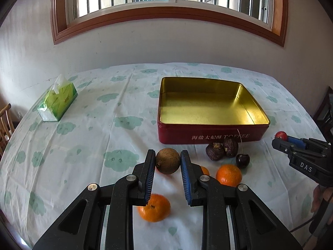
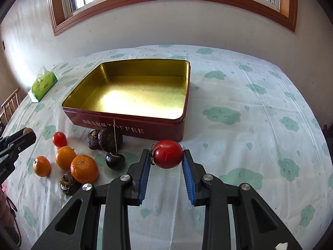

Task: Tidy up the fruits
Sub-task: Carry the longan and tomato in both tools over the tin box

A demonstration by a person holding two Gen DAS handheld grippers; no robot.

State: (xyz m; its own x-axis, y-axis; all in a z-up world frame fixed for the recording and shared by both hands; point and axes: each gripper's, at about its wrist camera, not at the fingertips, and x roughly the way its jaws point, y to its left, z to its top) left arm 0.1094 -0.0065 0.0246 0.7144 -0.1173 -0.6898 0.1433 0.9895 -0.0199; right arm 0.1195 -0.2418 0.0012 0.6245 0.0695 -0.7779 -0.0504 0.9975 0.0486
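My left gripper (image 1: 167,158) is shut on a round brown fruit (image 1: 167,160), held above the tablecloth. My right gripper (image 2: 167,155) is shut on a red tomato (image 2: 167,153), also lifted; in the left wrist view it shows as the right gripper (image 1: 280,138) at the right edge. Behind both stands an empty red tin (image 1: 210,137) with a gold inside (image 2: 133,100). On the cloth lie three oranges (image 2: 84,168), a small red tomato (image 2: 59,139), dark wrinkled fruits (image 2: 108,138) and a dark cherry (image 2: 115,160) with a long stem.
A green tissue pack (image 1: 58,102) lies at the far left of the table. A wooden chair (image 1: 5,125) stands off the left edge. The wall and window run behind the table. A person's hand (image 1: 318,198) shows at the right.
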